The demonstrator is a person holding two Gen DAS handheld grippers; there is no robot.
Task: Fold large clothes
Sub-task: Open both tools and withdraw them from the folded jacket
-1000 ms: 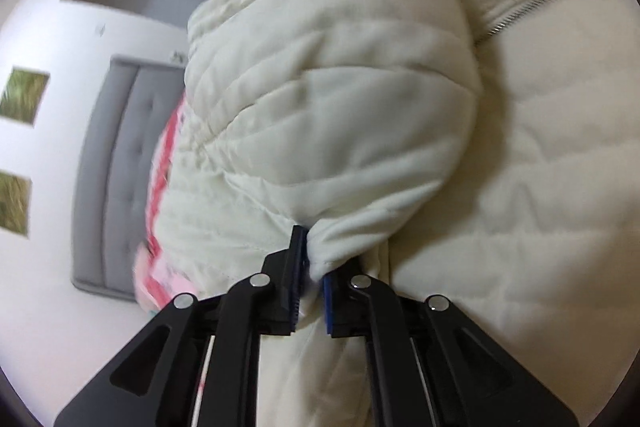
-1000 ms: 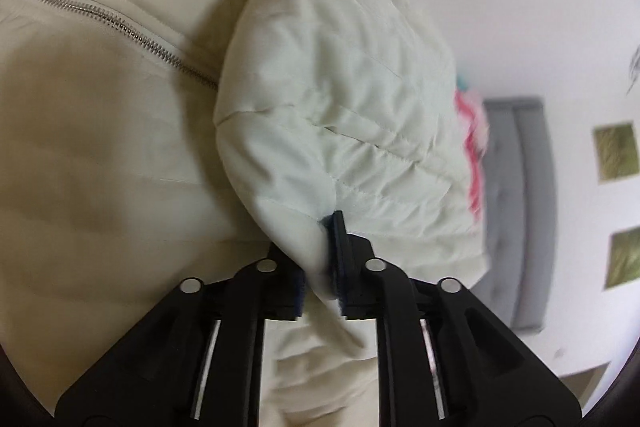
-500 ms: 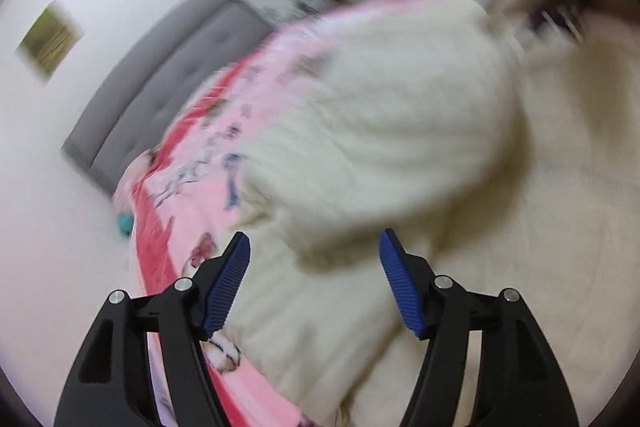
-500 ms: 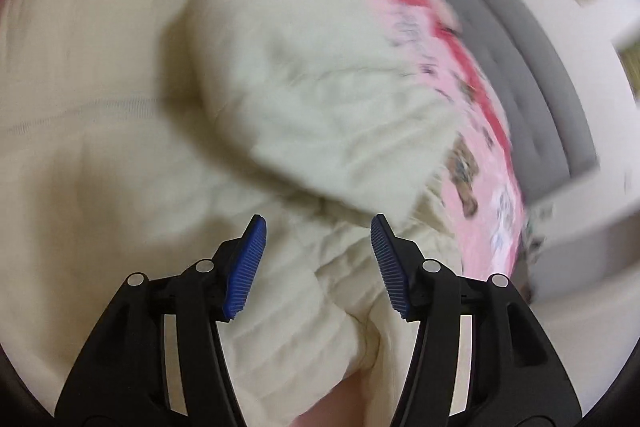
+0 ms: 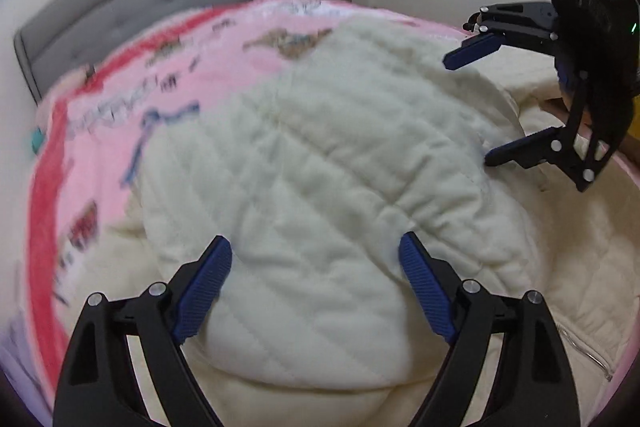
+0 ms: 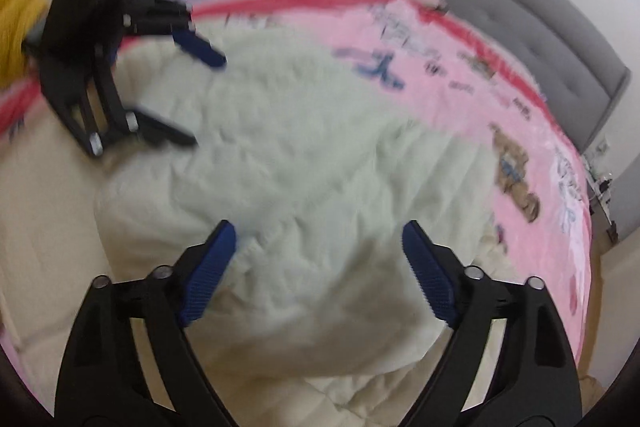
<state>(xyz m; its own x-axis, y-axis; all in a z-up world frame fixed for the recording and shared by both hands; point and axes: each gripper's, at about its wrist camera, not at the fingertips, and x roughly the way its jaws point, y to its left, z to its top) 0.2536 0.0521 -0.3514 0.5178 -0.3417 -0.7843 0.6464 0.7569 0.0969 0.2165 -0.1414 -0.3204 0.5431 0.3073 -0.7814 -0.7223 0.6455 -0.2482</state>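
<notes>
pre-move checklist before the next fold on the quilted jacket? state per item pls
1. Left gripper clear of fabric: ok, jaws opening, nothing pinched.
2. Right gripper clear of fabric: ok, jaws opening, nothing pinched.
3. Cream quilted jacket flap lies folded over its body: ok.
4. Jacket fully on the pink printed blanket: cannot tell, near edge out of view.
5. Metal zipper closed: cannot tell.

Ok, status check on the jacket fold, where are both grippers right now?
Left gripper and right gripper both opening, nothing between the pads. Cream quilted jacket lies folded over on the pink blanket. Nothing in the way.
</notes>
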